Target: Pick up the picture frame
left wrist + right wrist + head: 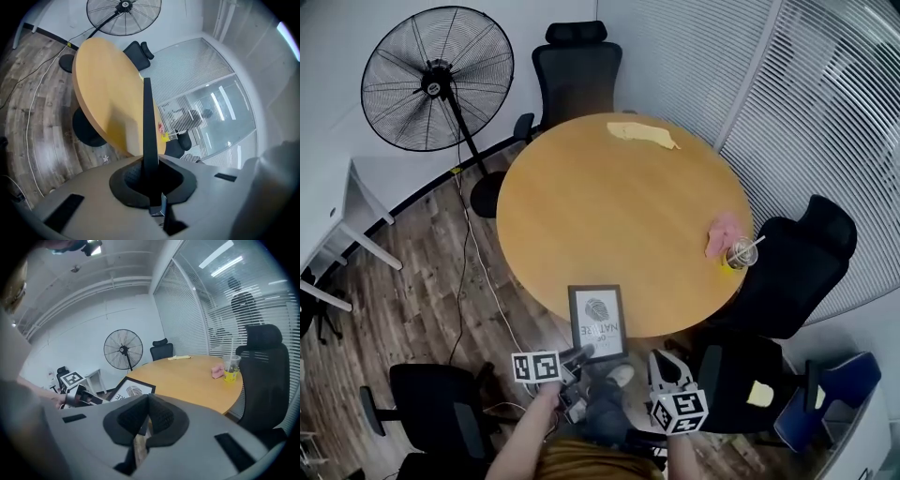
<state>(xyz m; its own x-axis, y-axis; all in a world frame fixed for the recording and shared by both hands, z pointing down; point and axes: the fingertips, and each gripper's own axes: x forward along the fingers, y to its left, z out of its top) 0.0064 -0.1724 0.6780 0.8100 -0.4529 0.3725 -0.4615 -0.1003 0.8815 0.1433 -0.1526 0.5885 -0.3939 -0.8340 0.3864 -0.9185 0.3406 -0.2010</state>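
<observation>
Head view steeply down; gripper views low; share table [609, 206], picture frame [598, 322].

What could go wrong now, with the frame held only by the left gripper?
1. The left gripper is shut on one thin edge of the frame, near its lower corner, so the frame may swing or slip out.
2. The frame is by the near rim of the table; a careless move could knock it there.
3. The right gripper is shut and empty beside it, giving no support.

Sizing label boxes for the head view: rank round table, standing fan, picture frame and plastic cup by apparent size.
1. round table
2. standing fan
3. picture frame
4. plastic cup
The frame, nearer the camera, may look oversized.
</observation>
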